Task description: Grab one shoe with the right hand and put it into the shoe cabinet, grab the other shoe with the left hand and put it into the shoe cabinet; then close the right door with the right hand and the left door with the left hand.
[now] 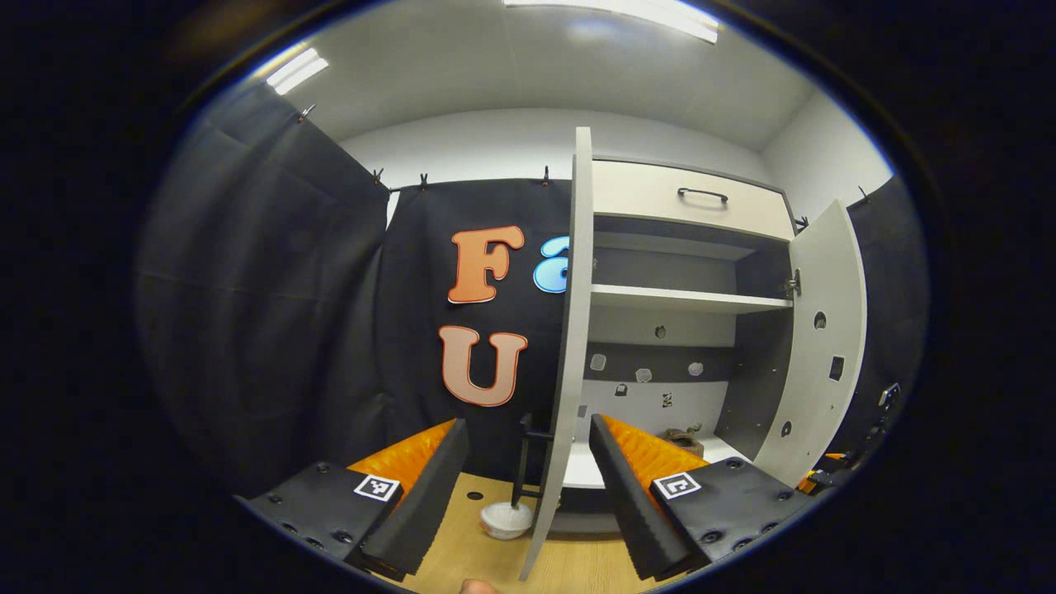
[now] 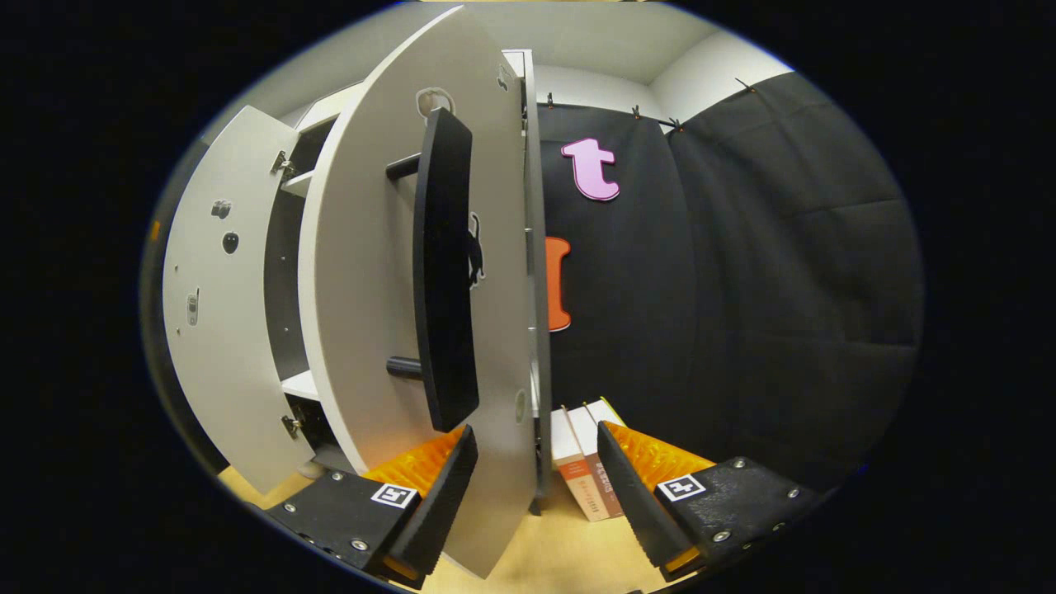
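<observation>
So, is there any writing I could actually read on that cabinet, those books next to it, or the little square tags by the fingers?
Books: there is print on the spines, but it is too small to read.
Square tag: a black-and-white pattern, with no words or numbers.
Stickers on the cabinet's back panel: small pictures, too blurred to show any writing.
On these, no text can be quoted.
</observation>
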`<state>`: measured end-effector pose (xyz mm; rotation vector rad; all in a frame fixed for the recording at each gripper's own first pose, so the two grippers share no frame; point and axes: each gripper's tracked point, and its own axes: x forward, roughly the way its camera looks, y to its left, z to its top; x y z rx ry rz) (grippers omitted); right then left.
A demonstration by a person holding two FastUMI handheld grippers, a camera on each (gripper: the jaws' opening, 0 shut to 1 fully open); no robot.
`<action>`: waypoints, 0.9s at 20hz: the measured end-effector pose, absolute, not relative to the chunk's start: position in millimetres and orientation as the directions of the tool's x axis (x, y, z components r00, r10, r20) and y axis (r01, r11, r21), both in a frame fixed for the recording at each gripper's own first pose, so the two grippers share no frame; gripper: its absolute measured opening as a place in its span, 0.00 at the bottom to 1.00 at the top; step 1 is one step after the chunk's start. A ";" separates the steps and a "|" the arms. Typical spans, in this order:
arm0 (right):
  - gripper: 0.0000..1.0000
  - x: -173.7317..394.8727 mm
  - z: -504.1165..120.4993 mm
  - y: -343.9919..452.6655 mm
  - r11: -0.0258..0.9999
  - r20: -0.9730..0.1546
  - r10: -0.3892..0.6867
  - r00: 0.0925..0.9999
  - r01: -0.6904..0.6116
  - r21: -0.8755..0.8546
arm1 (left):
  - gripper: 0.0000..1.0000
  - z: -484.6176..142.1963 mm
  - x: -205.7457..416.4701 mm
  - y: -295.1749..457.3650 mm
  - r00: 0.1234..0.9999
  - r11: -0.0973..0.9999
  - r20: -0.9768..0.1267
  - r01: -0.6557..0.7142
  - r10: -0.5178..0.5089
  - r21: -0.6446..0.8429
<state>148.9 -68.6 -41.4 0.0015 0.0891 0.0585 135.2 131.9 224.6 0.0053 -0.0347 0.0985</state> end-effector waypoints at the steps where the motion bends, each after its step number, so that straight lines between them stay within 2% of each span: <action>1: 0.91 151.5 -42.0 -60.1 0.998 -0.084 0.059 0.995 -0.059 0.004 | 0.96 223.7 136.5 138.8 0.995 0.995 0.039 -0.096 0.095 0.005; 5: 0.91 163.2 -42.3 -23.1 0.998 -0.074 0.062 0.995 -0.062 -0.010 | 0.96 219.6 140.4 166.7 0.994 0.995 0.037 -0.100 0.100 0.016; 10: 0.92 176.3 -39.5 31.0 0.993 -0.054 0.115 0.992 -0.117 -0.029 | 0.94 205.6 147.4 189.5 0.996 0.996 0.007 -0.085 0.085 0.020; 18: 0.92 164.2 -48.3 48.3 0.993 -0.072 0.089 0.993 -0.093 -0.067 | 0.96 135.4 174.2 225.9 0.995 0.996 -0.060 -0.073 0.075 0.044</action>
